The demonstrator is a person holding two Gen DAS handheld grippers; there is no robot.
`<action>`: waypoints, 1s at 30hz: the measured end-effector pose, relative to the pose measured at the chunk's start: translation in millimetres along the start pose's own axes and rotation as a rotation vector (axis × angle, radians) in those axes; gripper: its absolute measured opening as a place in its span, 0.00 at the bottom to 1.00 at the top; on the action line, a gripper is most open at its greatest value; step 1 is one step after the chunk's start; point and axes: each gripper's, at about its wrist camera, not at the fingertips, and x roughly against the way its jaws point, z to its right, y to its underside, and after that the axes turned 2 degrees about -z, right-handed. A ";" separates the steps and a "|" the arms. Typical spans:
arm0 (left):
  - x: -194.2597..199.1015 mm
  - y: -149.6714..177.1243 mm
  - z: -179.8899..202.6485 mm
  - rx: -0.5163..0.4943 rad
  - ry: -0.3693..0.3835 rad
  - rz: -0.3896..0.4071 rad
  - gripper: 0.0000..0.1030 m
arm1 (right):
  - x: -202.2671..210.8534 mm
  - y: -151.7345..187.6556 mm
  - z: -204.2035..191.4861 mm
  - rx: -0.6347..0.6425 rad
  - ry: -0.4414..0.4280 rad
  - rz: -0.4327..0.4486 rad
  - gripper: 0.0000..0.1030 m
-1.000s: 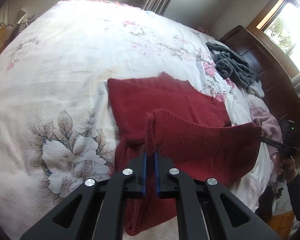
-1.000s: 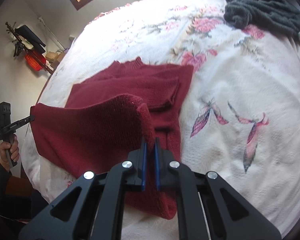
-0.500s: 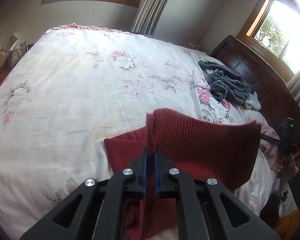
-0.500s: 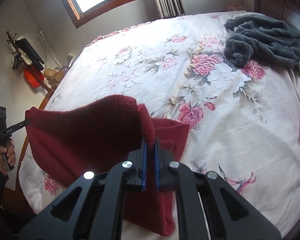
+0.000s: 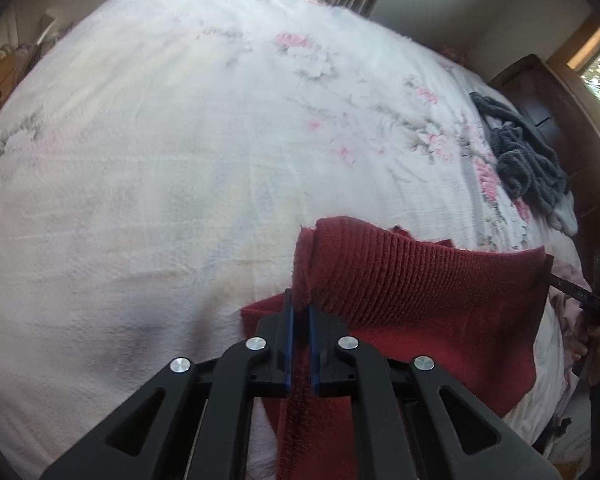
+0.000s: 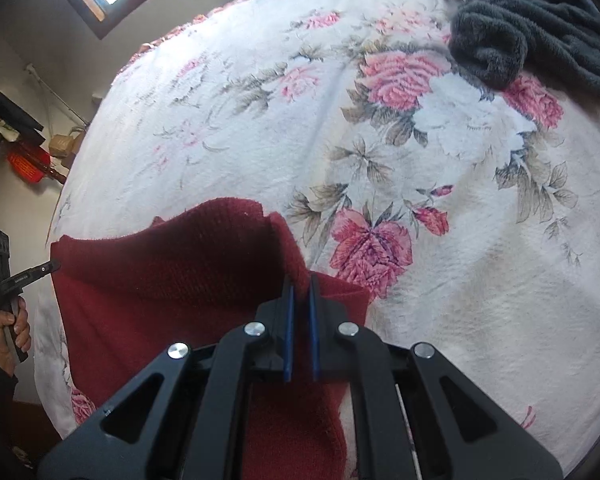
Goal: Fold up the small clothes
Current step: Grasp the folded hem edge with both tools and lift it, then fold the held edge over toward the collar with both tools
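A dark red knitted sweater [image 5: 412,292] is held up over the flowered bed cover, stretched between both grippers. My left gripper [image 5: 300,304] is shut on its left corner, the ribbed edge standing up between the blue pads. My right gripper [image 6: 300,292] is shut on the other corner of the red sweater [image 6: 172,276]. In each view the opposite gripper shows at the frame edge, pinching the far corner, with a hand [image 6: 10,326] on its handle. Most of the sweater's lower part is hidden behind the lifted fold and the fingers.
The white bed cover [image 5: 172,152] with pink flowers spreads wide ahead. A dark grey fluffy garment [image 6: 528,28] lies bunched at the far right, near a dark wooden headboard [image 5: 540,92]. A pale pink garment [image 5: 568,280] lies by the bed's right edge.
Both grippers have carried the held edge of the sweater forward over the part lying on the bed, and both now tip down toward the cover. Less of the flat sweater shows.
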 end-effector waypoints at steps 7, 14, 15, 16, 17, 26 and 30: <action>-16.6 -7.3 -8.7 0.059 0.034 0.000 0.05 | -22.2 -9.4 2.7 -0.016 0.017 -0.018 0.04; 3.4 -37.8 1.6 0.041 0.070 0.076 0.05 | -5.8 -30.5 3.0 -0.020 -0.003 0.053 0.04; 0.0 -42.7 -0.8 0.043 0.068 0.071 0.05 | -9.9 -34.8 4.1 -0.023 0.002 0.049 0.04; -4.9 -46.8 -1.2 0.042 0.060 0.063 0.05 | -13.4 -36.8 5.0 -0.025 0.008 0.046 0.04; -11.1 -50.0 -0.9 0.036 0.054 0.054 0.05 | -17.7 -38.7 6.2 -0.026 0.013 0.044 0.04; -74.3 -55.4 -21.9 0.087 0.019 -0.036 0.05 | -60.8 -42.5 25.1 -0.057 0.026 0.007 0.04; -94.1 -46.2 -33.2 0.113 0.010 -0.058 0.05 | -86.8 -41.8 36.5 -0.081 0.024 -0.021 0.04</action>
